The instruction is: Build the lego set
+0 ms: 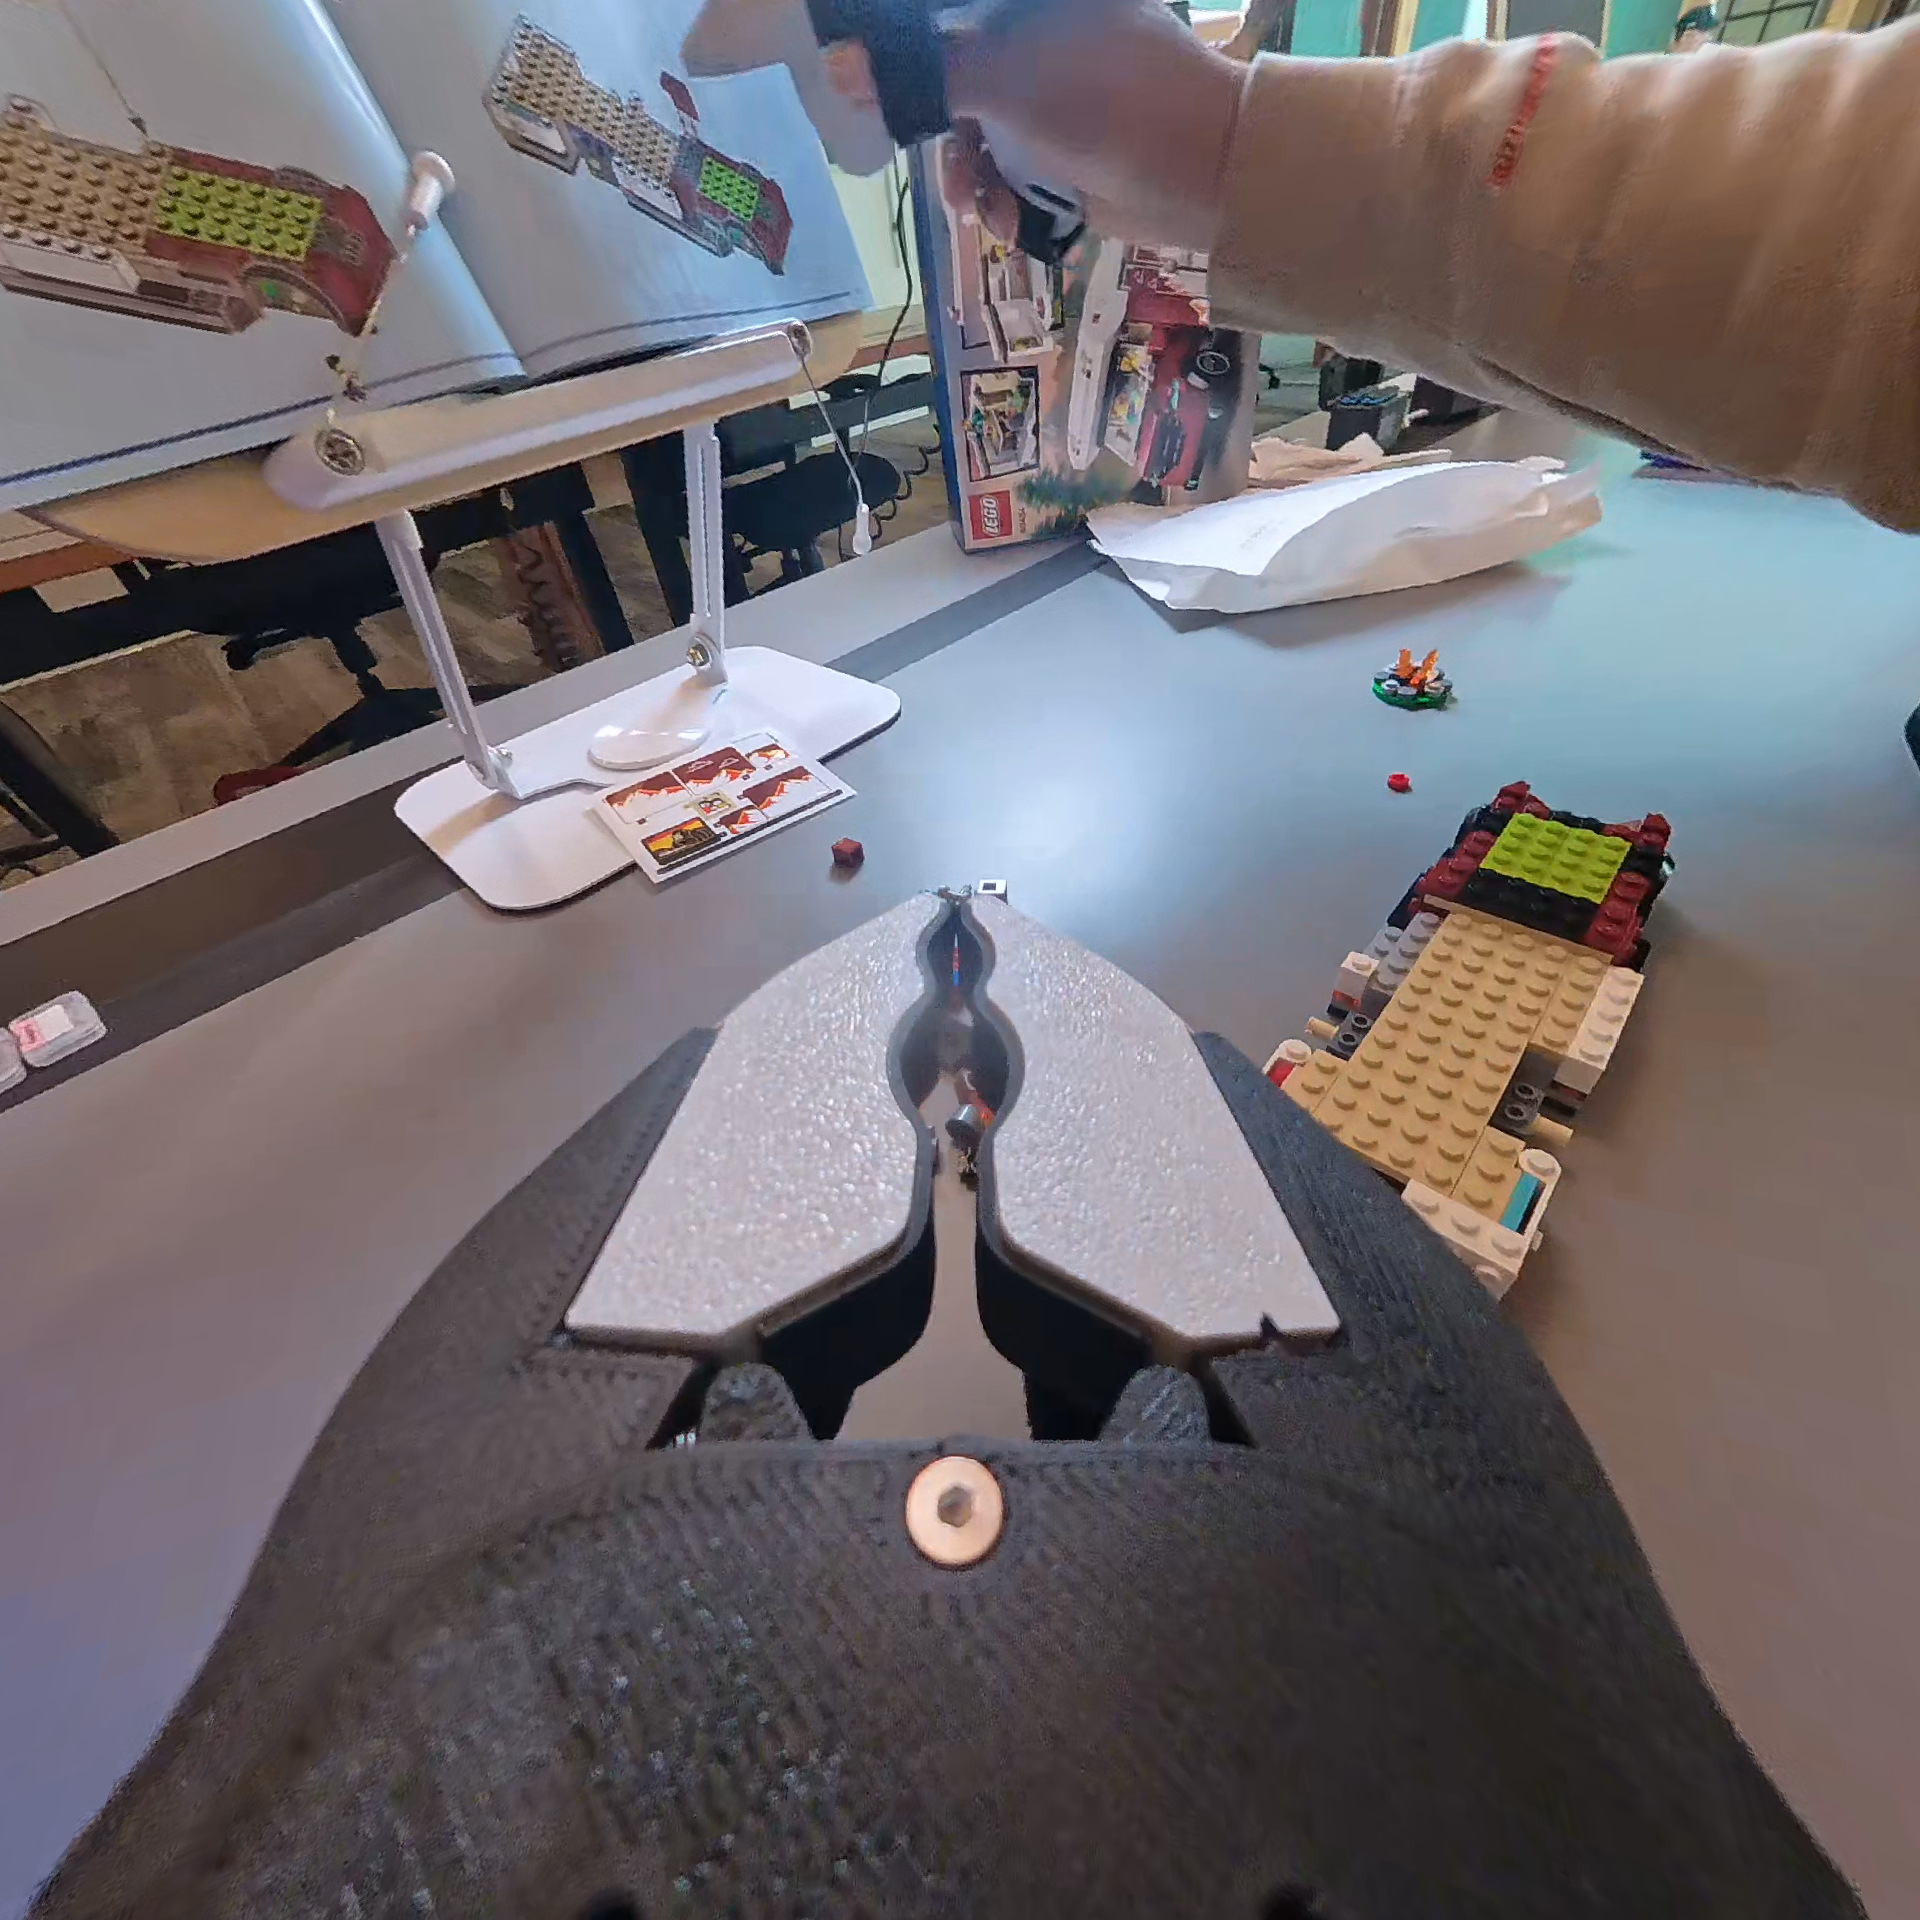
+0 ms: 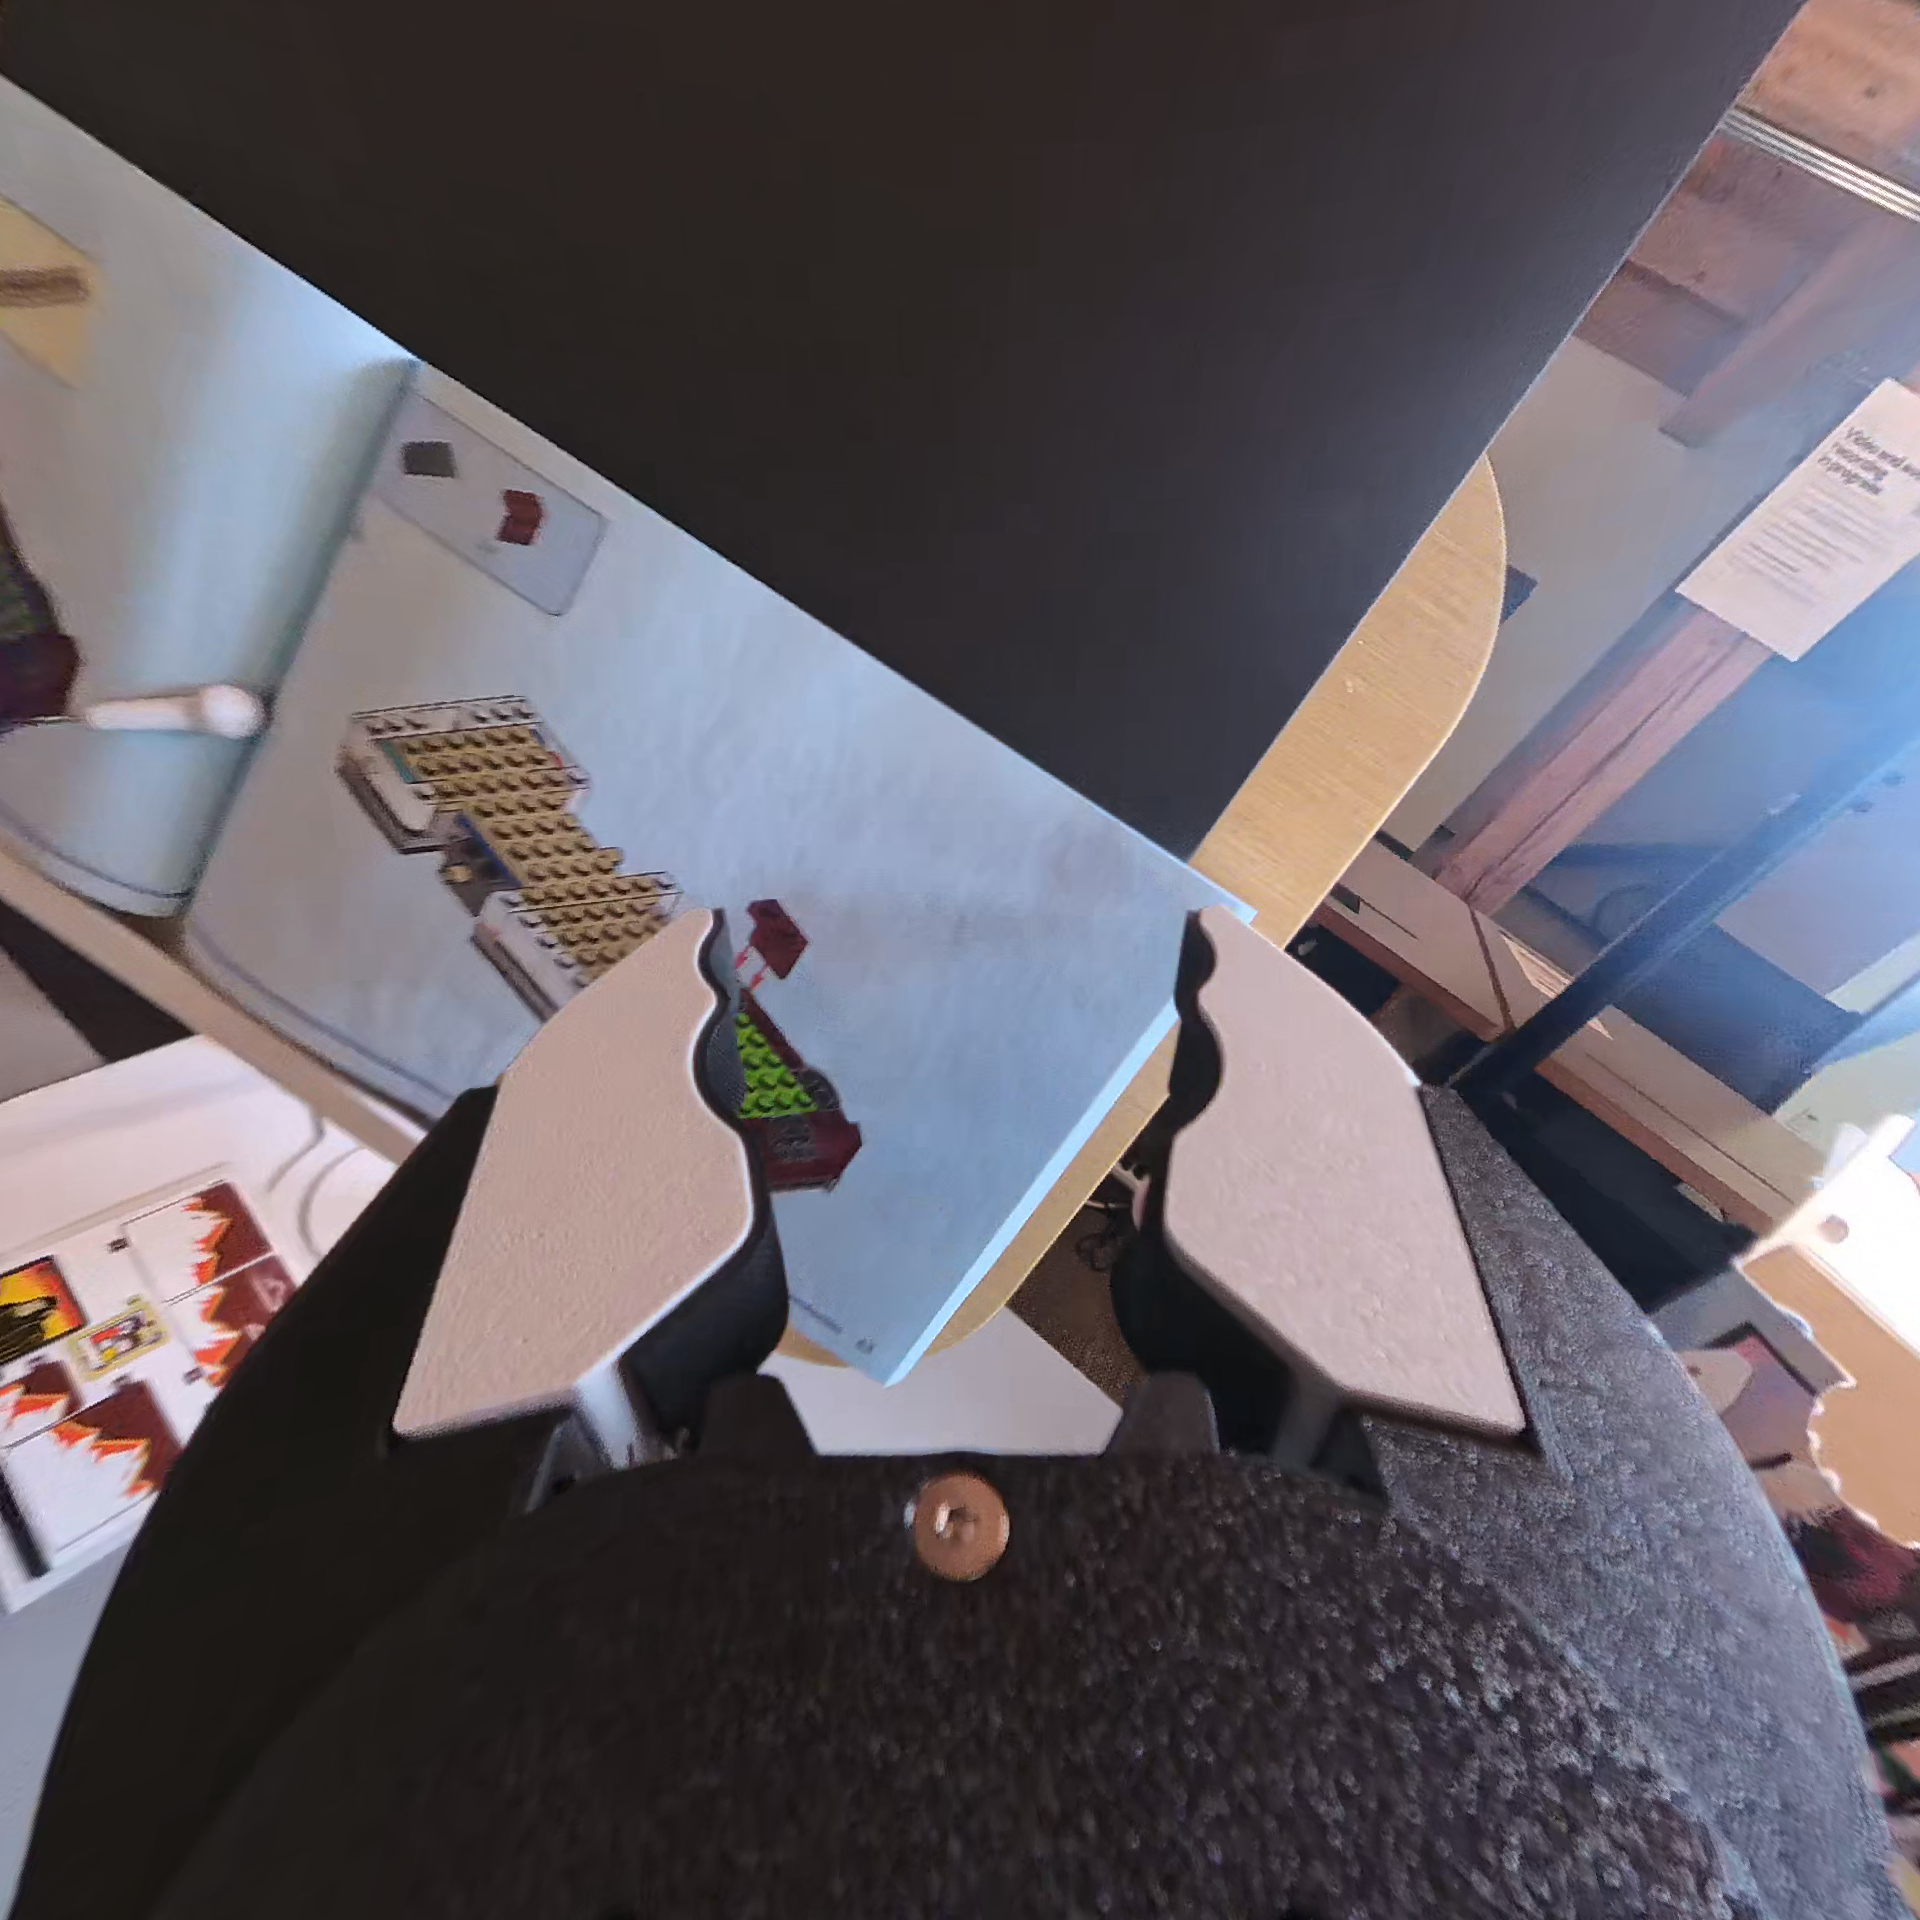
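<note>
The grey worktop (image 1: 1143,727) spreads ahead of the left claw (image 1: 957,894). Up and to its left an open instruction booklet (image 1: 582,208) rests on a white stand (image 1: 644,748). To its right lies a tan brick model (image 1: 1475,1029) with a green patch. A sticker sheet (image 1: 722,805) and a dark red brick (image 1: 847,854) sit just ahead-left. The left claw is closed, tips together – whether on anything cannot be told. The right claw (image 2: 951,935) gapes wide, holding nothing – the booklet's page (image 2: 935,935) lies beyond it.
</note>
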### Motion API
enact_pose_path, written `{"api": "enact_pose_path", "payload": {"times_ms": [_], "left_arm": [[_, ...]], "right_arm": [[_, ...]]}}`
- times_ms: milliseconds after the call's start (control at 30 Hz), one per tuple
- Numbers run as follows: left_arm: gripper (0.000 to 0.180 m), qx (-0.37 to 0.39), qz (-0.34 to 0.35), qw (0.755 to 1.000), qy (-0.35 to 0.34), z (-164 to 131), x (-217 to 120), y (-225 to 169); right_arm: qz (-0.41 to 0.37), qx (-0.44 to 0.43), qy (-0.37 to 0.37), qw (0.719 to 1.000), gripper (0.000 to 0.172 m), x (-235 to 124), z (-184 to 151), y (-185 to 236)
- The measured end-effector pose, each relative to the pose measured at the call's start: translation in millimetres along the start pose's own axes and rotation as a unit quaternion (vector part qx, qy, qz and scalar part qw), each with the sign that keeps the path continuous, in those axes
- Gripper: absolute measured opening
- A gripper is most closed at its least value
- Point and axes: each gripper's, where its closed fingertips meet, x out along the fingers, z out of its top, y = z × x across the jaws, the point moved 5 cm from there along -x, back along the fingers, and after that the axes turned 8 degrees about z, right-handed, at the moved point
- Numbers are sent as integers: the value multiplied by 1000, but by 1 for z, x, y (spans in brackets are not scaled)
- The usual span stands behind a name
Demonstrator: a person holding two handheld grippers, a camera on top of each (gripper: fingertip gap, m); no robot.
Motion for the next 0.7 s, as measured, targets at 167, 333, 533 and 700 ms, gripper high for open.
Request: {"api": "enact_pose_path", "payload": {"times_ms": [167,333,533,700], "left_arm": [[0,0,-8,1000,7,-3,2,-1],[0,4,-17,1000,15,-6,3,-4],[0,12,-22,999,20,-7,4,-7],[0,12,-26,999,26,-10,6,-8]], "right_arm": [[-7,-7,4,1000,78,11,-4,-5],[-16,5,-10,1000,62,8,-8,-5],[-1,-1,-9,1000,38,2,-11,-4],[-16,-6,4,1000,66,6,-6,-12]]}}
